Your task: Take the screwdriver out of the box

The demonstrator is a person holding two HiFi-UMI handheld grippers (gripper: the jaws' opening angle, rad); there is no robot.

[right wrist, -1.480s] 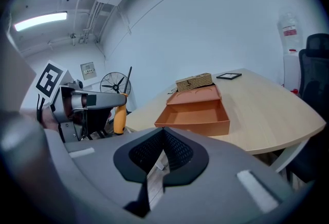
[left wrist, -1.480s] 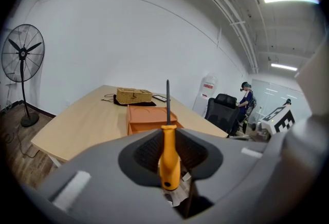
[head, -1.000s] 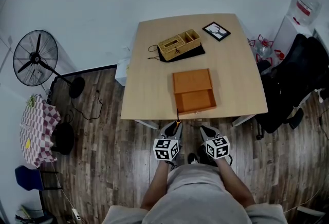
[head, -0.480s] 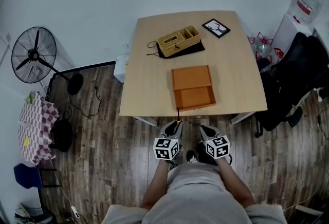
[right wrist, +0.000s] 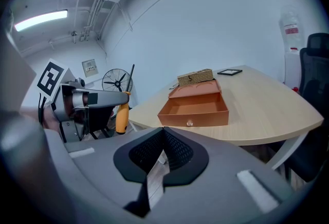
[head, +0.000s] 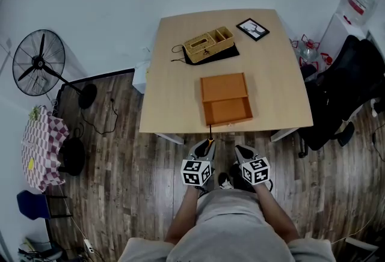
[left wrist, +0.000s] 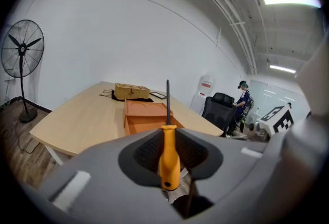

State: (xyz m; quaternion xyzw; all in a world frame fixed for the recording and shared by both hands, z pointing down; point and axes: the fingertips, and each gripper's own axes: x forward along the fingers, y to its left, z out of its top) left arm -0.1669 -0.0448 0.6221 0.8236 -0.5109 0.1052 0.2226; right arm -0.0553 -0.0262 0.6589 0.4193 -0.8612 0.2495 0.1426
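Left gripper (left wrist: 167, 135): low centre of its view; jaws part closed and clamped on the orange handle.
Screwdriver (left wrist: 168, 159): out of the box, its shaft pointing up the frame, short of the table edge.
Handling: probably light and stiff; the smooth handle may slip, so the thick middle is the best hold.
Right gripper (right wrist: 163, 133): jaws together, nothing in them.
Box (right wrist: 205, 117): frame centre, on the table (right wrist: 267, 110); drawer open and looks empty.

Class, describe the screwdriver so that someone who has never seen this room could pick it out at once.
Find the pale wooden table with the open orange box near its front edge. Just off that edge, the left gripper clamps the screwdriver in its fingers, shaft pointing up. It alone is a slim tool: orange handle, thin dark shaft.
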